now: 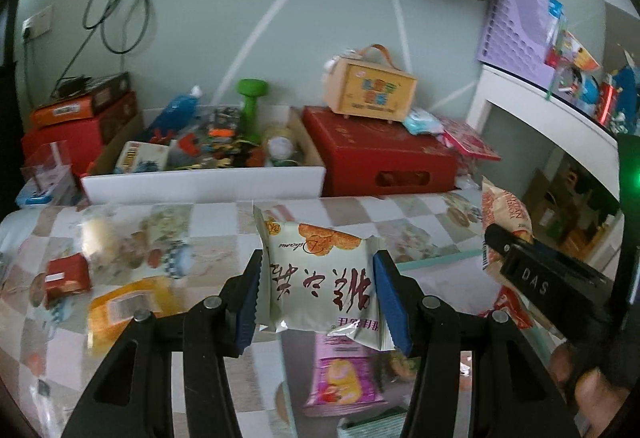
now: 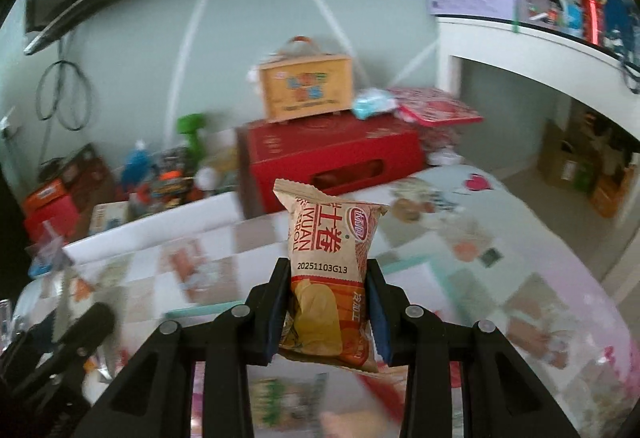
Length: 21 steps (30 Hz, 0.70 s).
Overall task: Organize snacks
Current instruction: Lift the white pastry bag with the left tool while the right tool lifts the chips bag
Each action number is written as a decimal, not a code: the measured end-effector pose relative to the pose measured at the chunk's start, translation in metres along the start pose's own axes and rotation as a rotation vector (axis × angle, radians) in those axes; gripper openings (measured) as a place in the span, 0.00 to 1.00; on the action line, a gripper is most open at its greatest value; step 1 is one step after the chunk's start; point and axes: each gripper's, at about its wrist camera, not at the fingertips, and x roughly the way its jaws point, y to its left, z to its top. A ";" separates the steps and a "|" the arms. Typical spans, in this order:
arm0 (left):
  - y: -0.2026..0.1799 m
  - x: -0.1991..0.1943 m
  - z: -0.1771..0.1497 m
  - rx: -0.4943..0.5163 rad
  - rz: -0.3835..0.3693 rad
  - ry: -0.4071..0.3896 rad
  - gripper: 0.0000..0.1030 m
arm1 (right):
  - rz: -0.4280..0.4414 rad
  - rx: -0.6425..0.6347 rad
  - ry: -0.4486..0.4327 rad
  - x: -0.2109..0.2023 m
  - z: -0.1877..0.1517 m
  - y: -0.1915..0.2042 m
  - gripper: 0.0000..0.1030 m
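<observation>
My left gripper (image 1: 320, 286) is shut on a white snack packet (image 1: 320, 274) with red Chinese lettering, held above the table. My right gripper (image 2: 326, 302) is shut on an orange and cream egg-roll packet (image 2: 328, 278), held upright above the table. That packet and the right gripper also show at the right of the left wrist view (image 1: 508, 234). A pink packet (image 1: 344, 374), a yellow packet (image 1: 120, 306) and a small red packet (image 1: 66, 276) lie on the patterned tablecloth (image 1: 208, 238). The left gripper shows blurred at the lower left of the right wrist view.
A white open box (image 1: 200, 181) full of mixed items stands behind the table. A red carton (image 1: 380, 157) with a small wooden case (image 1: 368, 85) on it stands to its right. A white shelf (image 1: 540, 105) with a purple basket (image 1: 516, 29) is at the right.
</observation>
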 end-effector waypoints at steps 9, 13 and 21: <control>-0.024 0.022 -0.007 0.054 -0.020 0.032 0.53 | -0.038 0.034 0.075 0.023 -0.009 -0.030 0.37; -0.040 0.030 -0.012 0.093 -0.017 0.045 0.53 | -0.045 0.027 0.124 0.035 -0.013 -0.034 0.37; -0.070 0.051 -0.016 0.141 -0.015 0.103 0.53 | -0.023 0.003 0.145 0.041 -0.018 -0.032 0.38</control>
